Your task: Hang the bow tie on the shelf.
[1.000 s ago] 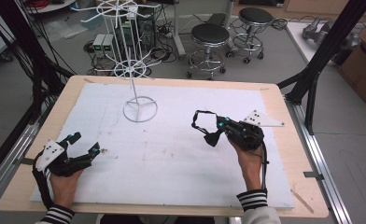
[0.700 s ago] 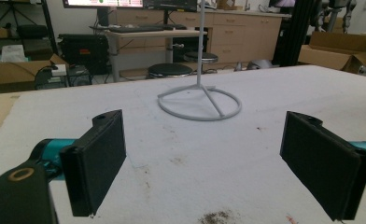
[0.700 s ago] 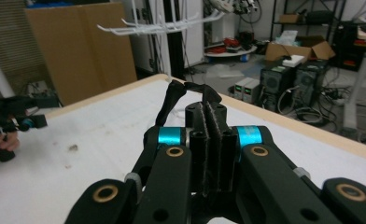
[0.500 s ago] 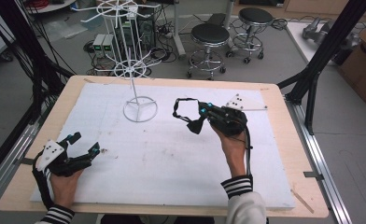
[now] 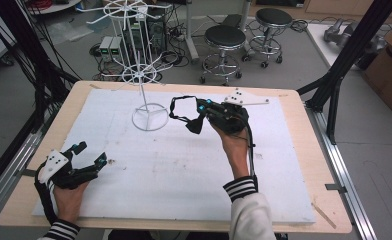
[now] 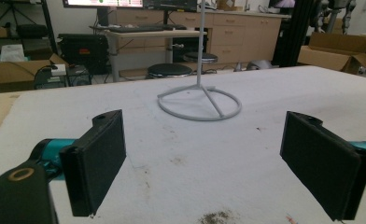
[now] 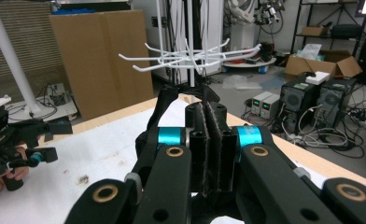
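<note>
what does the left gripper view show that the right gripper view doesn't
Left gripper view: the left gripper with jaws wide open and nothing between them, and the white wire hook stand down to its round base on the table. Right gripper view: the right gripper shut on a black looped strap, the stand's white hook arms, and two grey computer towers. Both: the stained white table cover and the stand's thin pole.

A light wooden counter [image 5: 304, 150] carries a white foam mat [image 5: 184, 170] covering most of its top. On the mat, toward eleven o'clock, stands a white wire display rack [image 5: 143, 80] on its ring base. Small dirt specks mark the mat.
</note>
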{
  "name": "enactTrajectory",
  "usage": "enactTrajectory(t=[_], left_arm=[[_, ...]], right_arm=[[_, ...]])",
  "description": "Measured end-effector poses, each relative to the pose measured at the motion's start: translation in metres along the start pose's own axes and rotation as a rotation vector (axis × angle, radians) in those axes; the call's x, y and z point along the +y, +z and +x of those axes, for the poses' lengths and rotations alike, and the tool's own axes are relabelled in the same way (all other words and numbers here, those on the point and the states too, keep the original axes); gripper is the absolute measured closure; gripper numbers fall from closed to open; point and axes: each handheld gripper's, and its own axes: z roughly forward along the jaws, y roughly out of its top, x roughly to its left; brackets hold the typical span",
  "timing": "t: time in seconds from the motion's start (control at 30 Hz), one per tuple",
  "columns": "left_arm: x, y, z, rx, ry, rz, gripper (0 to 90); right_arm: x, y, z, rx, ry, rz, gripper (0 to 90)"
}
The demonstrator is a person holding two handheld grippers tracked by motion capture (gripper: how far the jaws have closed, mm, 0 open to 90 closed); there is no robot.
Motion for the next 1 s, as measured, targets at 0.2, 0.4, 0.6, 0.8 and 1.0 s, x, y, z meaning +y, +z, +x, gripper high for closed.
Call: enactTrajectory(t=[0.2,0.4,0.6,0.8,1.0], left_arm=[[0.0,0.0,0.0,0.0,-0.002,0.0,14.6],[0.0,0.0,0.0,0.001,-0.007,-0.003,14.6],[0.0,0.0,0.0,-0.001,-0.005,-0.002,14.6],[0.0,0.0,0.0,-0.002,-0.005,-0.004,14.6],[0.0,-0.001,0.0,-0.003,-0.002,-0.002,14.6]], right_arm=[[0.006,0.015,0.003,0.015,0.0,0.007,87.5],[0.015,0.029,0.005,0.015,-0.014,0.004,87.5],[0.023,0.044,0.006,0.017,-0.02,0.008,87.5],[0.029,0.06,0.004,0.02,-0.019,0.012,87.4],[0.034,0.073,-0.001,0.016,-0.016,0.011,87.4]])
